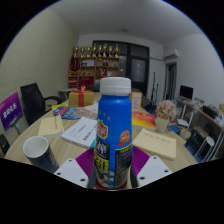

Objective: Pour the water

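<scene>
While my claw (113, 172) grips the blue bottle (113, 130) upright between its 2 pads, I see a grey cup (38, 151) left of the fingers on the table (150, 160), papers (82, 131) beyond.

Blue bottle (113, 130), white cap, upright between the gripper (112, 170) fingers; purple pads flank its lower sides, contact unclear. Table (75, 150) beyond holds books and papers. White cup (38, 152) left of the bottle, near the fingers. Shelves (98, 62) at the far wall.
</scene>
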`<state>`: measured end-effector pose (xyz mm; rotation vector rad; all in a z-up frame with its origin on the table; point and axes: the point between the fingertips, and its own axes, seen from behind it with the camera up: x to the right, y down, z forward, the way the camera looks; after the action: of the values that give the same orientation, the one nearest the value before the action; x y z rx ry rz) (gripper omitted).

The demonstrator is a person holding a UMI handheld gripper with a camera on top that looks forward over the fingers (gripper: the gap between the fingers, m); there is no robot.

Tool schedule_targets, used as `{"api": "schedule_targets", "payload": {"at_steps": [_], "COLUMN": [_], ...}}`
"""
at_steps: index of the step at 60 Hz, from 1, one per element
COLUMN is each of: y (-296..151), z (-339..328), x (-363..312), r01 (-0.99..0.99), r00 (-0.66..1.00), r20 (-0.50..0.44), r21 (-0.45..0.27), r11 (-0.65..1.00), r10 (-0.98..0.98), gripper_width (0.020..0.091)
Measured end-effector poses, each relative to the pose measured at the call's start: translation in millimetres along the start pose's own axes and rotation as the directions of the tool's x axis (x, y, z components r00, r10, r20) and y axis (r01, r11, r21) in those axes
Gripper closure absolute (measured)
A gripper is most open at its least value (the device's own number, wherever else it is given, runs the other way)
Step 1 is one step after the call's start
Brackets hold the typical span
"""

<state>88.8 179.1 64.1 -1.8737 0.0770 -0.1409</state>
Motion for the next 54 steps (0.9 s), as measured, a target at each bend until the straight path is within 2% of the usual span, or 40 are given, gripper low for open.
{"api": "schedule_targets", "payload": {"at_steps": [4,5,19,26,30,31,32,34,42,54], "y": [13.6,11.5,15.7,20.4,37.8,42.1,44.7,49.6,46.6,37.4], "z": [8.0,5.4,2.2,1.3,-5.7,-9.0,-12.5,-20.3,-77.5,-219.2], "x": [-6.4,-7.2,-5.4,-5.8,-5.4,-5.1,-4.8,-0.9,-7.7,-40.7], "r01": [-0.025,-0.028,-0.052,-0.082,-0.123,-0.13,-0.135,-0.136,-0.085,-0.089], "r00": [0.999,0.999,0.999,0.997,0.992,0.991,0.991,0.991,0.996,0.992], "r20": [0.023,0.02,0.015,0.009,-0.011,-0.018,-0.025,-0.032,-0.052,-0.107], "r21": [-0.023,0.007,0.011,-0.029,-0.119,-0.139,-0.15,-0.155,-0.173,-0.189], "r11": [0.999,1.0,0.999,0.996,0.985,0.982,0.979,0.979,0.981,0.978], "r10": [0.025,0.028,0.052,0.083,0.123,0.129,0.133,0.132,0.077,0.07], "gripper_width": [0.0606,0.0609,0.0604,0.0484,0.0399,0.0318,0.0319,0.0259,0.0265,0.0272]}}
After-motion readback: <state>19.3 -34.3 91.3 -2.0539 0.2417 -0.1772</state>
